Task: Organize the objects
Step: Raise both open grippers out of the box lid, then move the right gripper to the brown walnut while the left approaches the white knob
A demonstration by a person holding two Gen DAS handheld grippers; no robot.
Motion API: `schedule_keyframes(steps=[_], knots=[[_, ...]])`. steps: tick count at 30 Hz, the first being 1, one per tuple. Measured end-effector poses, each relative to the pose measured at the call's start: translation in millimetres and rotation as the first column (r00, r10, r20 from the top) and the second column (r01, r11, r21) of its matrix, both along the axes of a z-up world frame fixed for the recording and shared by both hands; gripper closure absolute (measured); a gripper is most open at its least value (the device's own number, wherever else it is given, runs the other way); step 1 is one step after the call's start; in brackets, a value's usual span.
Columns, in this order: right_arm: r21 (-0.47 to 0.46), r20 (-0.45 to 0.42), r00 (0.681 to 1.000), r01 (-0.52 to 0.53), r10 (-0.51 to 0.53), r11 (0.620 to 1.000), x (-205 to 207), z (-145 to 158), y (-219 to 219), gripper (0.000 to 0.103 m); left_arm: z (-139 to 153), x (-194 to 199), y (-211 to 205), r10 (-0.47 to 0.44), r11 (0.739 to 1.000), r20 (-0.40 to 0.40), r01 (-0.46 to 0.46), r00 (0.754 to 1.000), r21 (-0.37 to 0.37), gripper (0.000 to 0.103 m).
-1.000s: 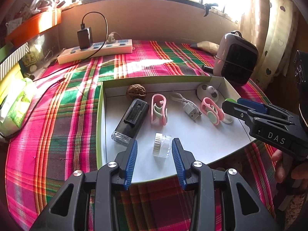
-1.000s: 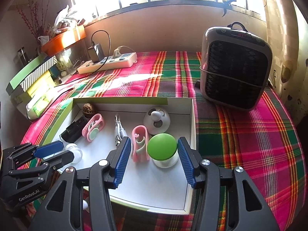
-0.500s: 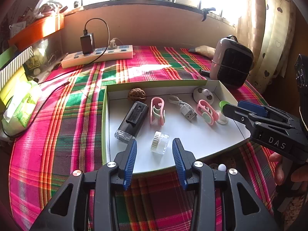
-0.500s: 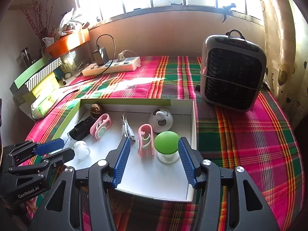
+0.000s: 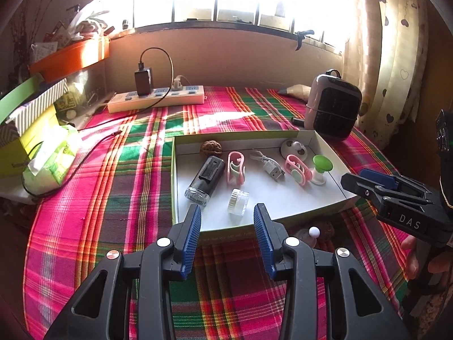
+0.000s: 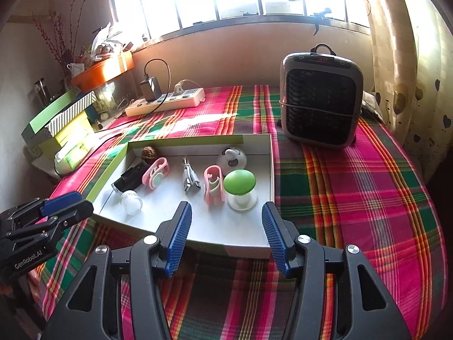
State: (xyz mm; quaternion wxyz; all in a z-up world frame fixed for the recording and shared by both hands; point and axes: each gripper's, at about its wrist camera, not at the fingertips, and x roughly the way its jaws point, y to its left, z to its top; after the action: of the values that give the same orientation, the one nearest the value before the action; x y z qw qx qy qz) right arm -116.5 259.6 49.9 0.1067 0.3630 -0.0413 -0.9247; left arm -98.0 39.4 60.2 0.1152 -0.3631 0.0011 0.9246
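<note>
Tray (image 6: pixel 270 170) near edge lies just beyond both open tools.

A home: heart-print curtains (image 6: pixel 407 65) at right, a plaid-covered counter (image 6: pixel 354 187), a power strip (image 6: pixel 167 102) under the window.

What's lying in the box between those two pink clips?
A white USB cable lies between the two pink clips, touching neither. Both wrist views show it, the left most plainly; only bare white box floor lies around it.
</note>
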Motion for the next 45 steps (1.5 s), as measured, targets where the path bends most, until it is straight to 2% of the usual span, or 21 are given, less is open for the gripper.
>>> schedule_keyframes(steps=[12,15,23,35,45], knots=[[0.011,0.045,0.999,0.002,-0.002,1.0,23,-18,8,0.05,-10,22,4,-0.039,0.999,0.033,0.039,0.999,-0.005,0.066],[0.007,0.064,0.998,-0.006,0.006,1.0,28,-22,10,0.05,-19,22,9,-0.085,0.996,0.073,0.083,0.994,0.039,0.066],[0.015,0.081,0.996,-0.025,0.023,1.0,36,-26,10,0.05,-37,18,40,-0.212,0.977,0.133,0.205,0.968,0.066,0.066],[0.011,0.106,0.994,-0.029,0.028,1.0,37,-30,14,0.05,-46,5,61,-0.237,0.971,0.152,0.232,0.96,0.051,0.066],[0.002,0.112,0.994,-0.018,0.018,1.0,37,-30,20,0.05,-47,-4,69,-0.206,0.978,0.144,0.206,0.968,0.014,0.066]])
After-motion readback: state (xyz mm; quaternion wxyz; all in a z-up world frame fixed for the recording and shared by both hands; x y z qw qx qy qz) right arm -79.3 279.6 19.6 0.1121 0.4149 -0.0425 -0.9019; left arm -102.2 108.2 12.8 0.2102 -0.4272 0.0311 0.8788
